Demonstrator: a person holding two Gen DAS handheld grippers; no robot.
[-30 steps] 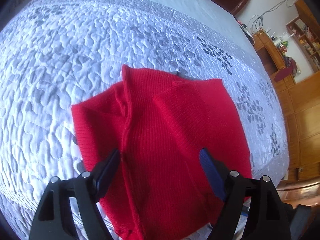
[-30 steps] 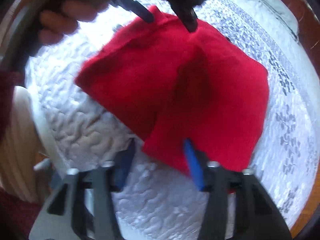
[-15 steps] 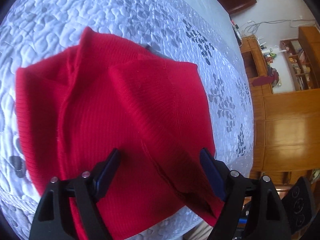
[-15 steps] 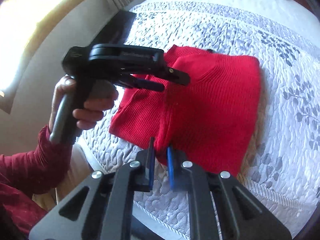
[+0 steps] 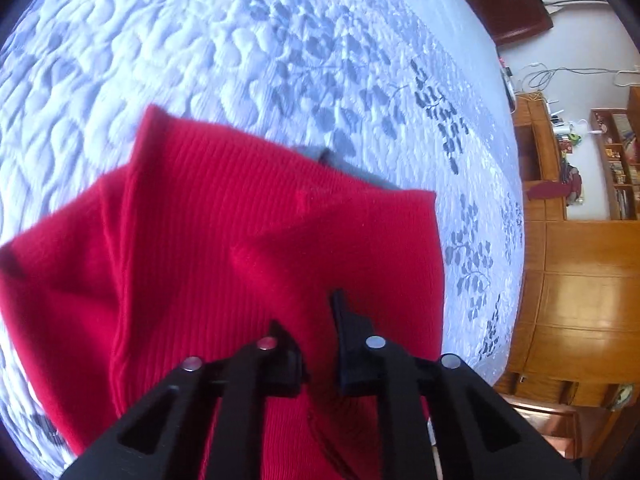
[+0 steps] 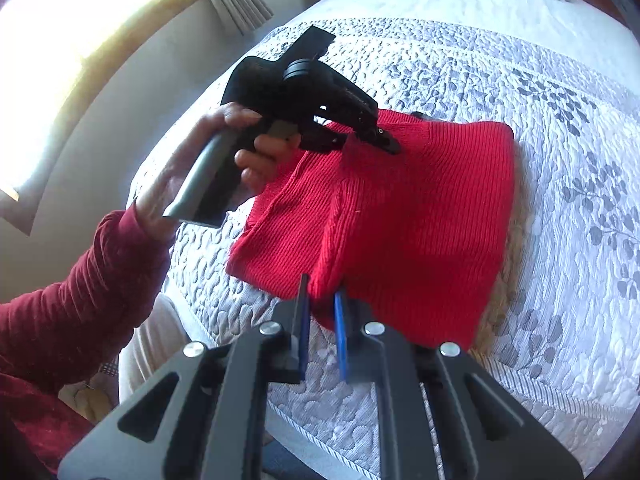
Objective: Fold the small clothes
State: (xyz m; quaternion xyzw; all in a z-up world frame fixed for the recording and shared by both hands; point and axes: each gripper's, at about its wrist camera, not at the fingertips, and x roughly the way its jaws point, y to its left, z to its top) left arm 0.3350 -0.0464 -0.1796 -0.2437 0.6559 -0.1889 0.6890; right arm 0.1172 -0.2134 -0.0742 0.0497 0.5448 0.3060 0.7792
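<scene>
The red sweater [image 6: 400, 208] lies partly folded on the bed [image 6: 560, 100], each near corner pinched in narrow jaws by the left hand-held gripper [image 5: 316, 320] and the right hand-held gripper [image 6: 320, 300]; the final fold evidently remains.

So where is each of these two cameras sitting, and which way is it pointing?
Left wrist: rides the left gripper, looking along its fingers at the red ribbed knit garment on the quilted grey-white bedspread.
Right wrist: rides the right gripper, facing the garment's corner; the person's left hand shows.
Shared: garment, bedspread.
</scene>
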